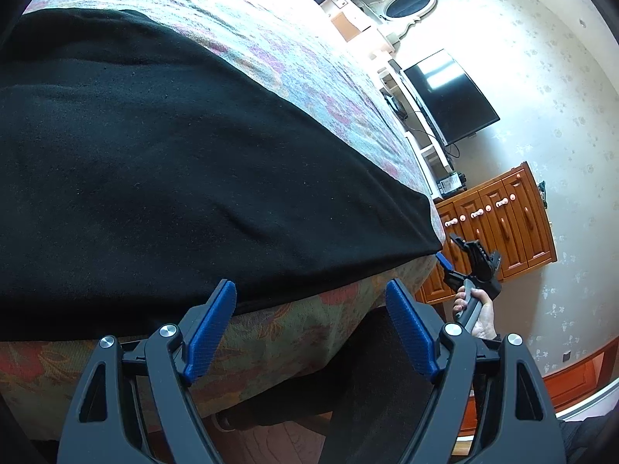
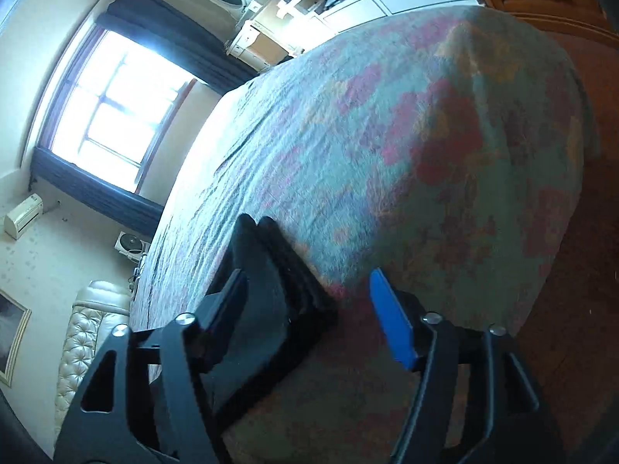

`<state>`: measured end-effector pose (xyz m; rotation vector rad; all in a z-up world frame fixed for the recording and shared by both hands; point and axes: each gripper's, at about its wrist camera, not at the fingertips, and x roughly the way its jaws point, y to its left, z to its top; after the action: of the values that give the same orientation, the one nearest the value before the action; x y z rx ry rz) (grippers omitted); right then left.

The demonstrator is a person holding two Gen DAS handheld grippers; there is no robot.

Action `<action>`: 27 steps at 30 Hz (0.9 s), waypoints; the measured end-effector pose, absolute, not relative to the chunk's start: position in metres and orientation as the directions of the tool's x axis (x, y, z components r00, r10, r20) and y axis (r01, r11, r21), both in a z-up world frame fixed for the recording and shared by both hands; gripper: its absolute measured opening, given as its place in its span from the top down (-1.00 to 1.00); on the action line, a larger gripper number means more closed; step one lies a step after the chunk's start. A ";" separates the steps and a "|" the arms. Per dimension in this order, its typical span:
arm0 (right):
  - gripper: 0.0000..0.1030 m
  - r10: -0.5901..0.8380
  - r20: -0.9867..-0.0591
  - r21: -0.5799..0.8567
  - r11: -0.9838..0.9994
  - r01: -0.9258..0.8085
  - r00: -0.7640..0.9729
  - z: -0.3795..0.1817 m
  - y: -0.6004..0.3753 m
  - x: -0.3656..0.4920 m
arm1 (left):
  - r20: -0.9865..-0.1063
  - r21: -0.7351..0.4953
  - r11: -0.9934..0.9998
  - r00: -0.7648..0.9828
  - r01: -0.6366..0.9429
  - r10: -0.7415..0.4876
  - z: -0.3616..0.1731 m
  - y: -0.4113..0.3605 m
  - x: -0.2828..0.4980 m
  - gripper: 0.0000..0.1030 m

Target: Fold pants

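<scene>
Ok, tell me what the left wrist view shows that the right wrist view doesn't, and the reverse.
Left wrist view only: the broad flat face of the black fabric pants, the flat black television, and the person's right hand holding the right gripper. Right wrist view only: the bright window with dark curtains and the cream tufted headboard. Both share the floral bedspread, the pants' corner, the oval white-framed mirror and open blue-padded fingers.
</scene>
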<state>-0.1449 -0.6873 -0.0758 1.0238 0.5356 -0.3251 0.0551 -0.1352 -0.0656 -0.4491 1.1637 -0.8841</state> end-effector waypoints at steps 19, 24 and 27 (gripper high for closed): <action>0.06 0.545 -0.620 0.754 0.613 0.235 0.565 -0.093 -0.707 -0.048 | -0.566 -0.732 0.646 0.333 0.218 -0.754 -0.046 -0.075 0.079 -0.65; 0.59 0.541 -0.655 0.726 0.643 0.243 0.528 -0.096 -0.691 -0.048 | -0.596 -0.710 0.675 0.341 0.198 -0.727 -0.050 -0.071 0.083 -0.65; 0.65 0.487 -0.669 0.698 0.670 0.250 0.561 -0.081 -0.688 -0.055 | -0.613 -0.695 0.688 0.325 0.211 -0.720 -0.051 -0.073 0.081 -0.65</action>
<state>-0.0547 -0.6881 -0.0813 0.8593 0.9960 0.1620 0.0808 -0.0728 -0.0512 -0.5547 1.0761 -0.6526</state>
